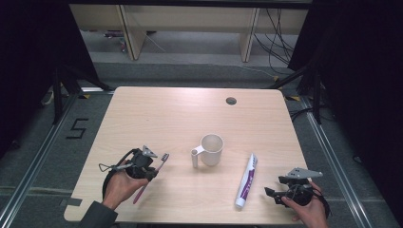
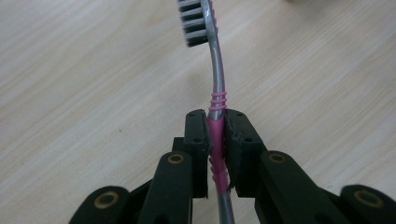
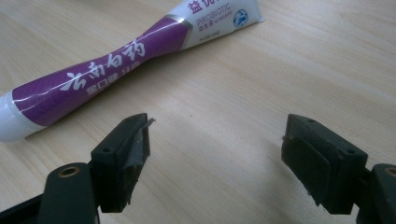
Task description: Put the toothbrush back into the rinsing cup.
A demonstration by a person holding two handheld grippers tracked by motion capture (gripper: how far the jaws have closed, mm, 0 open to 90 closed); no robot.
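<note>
Left gripper (image 2: 215,140) clamped on pink-and-grey toothbrush (image 2: 215,100) at its ribbed neck, bristle head pointing away over the wooden surface (image 1: 157,114). Right gripper (image 3: 215,154) gaping wide, nothing between the jaws, near the purple-and-white toothpaste tube (image 3: 116,60) lying flat. White mug (image 1: 211,149) standing between both.

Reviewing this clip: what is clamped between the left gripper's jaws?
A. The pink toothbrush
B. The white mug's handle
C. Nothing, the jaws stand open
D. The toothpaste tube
A: in the left gripper view the left gripper has its pads pressed on the pink handle of the toothbrush, bristles pointing away over the table.
</note>
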